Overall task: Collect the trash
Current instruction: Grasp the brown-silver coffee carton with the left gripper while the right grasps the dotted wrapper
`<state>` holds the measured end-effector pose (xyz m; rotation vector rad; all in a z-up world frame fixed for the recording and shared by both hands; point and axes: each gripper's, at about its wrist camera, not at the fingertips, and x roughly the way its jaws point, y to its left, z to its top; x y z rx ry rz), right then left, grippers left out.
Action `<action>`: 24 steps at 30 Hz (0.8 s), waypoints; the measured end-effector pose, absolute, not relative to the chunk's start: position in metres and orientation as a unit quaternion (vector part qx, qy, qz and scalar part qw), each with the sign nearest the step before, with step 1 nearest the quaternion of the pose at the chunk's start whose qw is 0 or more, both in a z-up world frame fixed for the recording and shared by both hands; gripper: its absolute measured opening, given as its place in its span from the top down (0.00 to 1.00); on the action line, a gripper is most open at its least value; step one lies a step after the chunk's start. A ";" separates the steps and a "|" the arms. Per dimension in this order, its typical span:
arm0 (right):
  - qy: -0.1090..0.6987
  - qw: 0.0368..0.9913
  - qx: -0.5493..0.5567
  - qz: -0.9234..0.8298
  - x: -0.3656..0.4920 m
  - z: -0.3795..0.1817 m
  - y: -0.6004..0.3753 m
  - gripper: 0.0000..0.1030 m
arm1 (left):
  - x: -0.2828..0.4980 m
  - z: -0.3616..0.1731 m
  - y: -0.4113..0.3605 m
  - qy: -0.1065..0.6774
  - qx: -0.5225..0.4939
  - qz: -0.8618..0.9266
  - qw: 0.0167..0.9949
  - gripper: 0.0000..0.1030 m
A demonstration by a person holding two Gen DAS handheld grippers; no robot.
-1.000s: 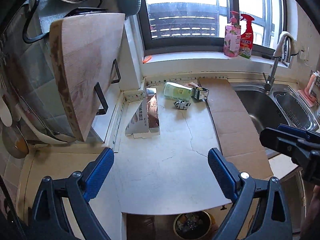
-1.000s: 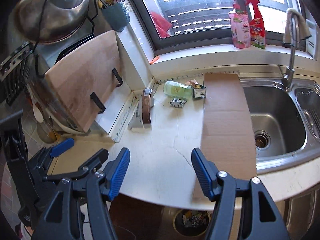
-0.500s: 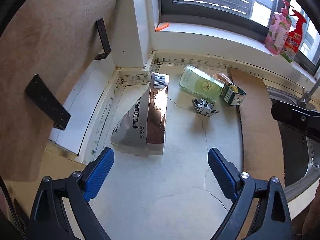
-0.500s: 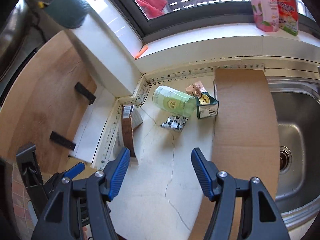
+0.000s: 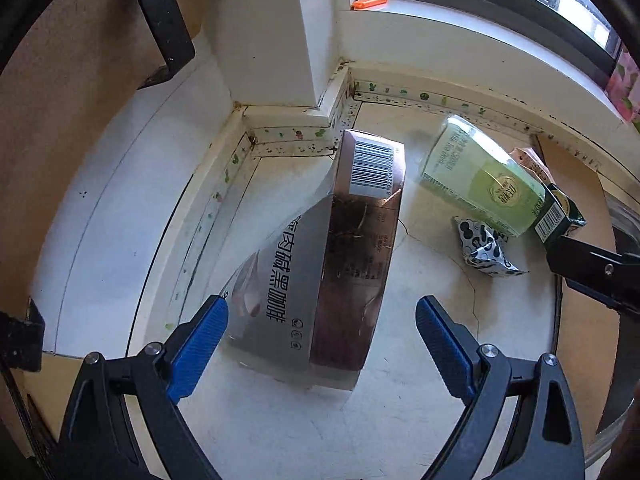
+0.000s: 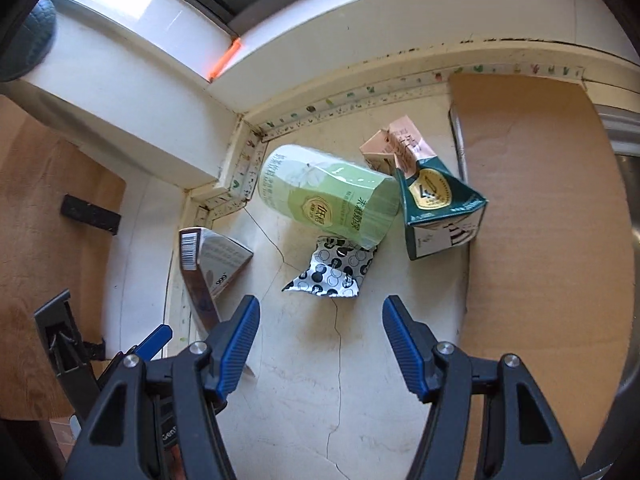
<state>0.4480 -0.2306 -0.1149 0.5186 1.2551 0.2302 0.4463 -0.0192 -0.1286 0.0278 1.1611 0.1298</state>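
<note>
Trash lies in the back corner of a cream counter. A flattened silver and bronze coffee box (image 5: 340,256) (image 6: 208,256) lies just ahead of my open left gripper (image 5: 320,344), its near end between the blue pads without touching them. A pale green cup (image 5: 480,184) (image 6: 328,196) lies on its side. In front of it sits a crumpled black-and-white dotted wrapper (image 5: 484,248) (image 6: 332,270). A dark green carton (image 6: 436,200) (image 5: 560,216) and a pink carton (image 6: 400,144) lie to the right. My right gripper (image 6: 320,344) hovers open just short of the wrapper.
A sheet of brown cardboard (image 6: 540,220) covers the counter to the right, up to the steel sink edge (image 6: 624,128). A wooden cutting board (image 5: 60,100) leans at the left. White wall pillar (image 5: 260,32) and window sill (image 6: 360,32) close the corner.
Both grippers have moved forward and down towards the corner. The coffee box now reaches between the left pads, and the wrapper and cup loom close before the right gripper.
</note>
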 end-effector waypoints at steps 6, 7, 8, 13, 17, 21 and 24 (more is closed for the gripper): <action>0.594 0.763 0.237 0.092 0.467 -0.133 -0.219 0.38 | 0.457 -0.144 -0.013 0.556 0.004 0.070 0.828 0.09; 0.596 0.762 0.236 0.089 0.469 -0.135 -0.217 0.38 | 0.459 -0.147 -0.011 0.558 0.002 0.070 0.827 0.11; 0.598 0.762 0.233 0.087 0.471 -0.137 -0.214 0.38 | 0.462 -0.150 -0.010 0.560 -0.001 0.068 0.826 0.13; 0.605 0.767 0.202 0.068 0.481 -0.146 -0.202 0.38 | 0.461 -0.156 -0.007 0.562 0.002 0.071 0.824 0.25; 0.614 0.764 0.189 0.056 0.485 -0.156 -0.199 0.41 | 0.460 -0.150 -0.007 0.554 0.006 0.074 0.829 0.33; 0.621 0.760 0.183 0.055 0.486 -0.163 -0.196 0.56 | 0.456 -0.141 -0.013 0.541 0.024 0.082 0.836 0.53; 0.621 0.762 0.179 0.054 0.483 -0.164 -0.197 0.58 | 0.453 -0.134 -0.021 0.535 0.045 0.090 0.839 0.65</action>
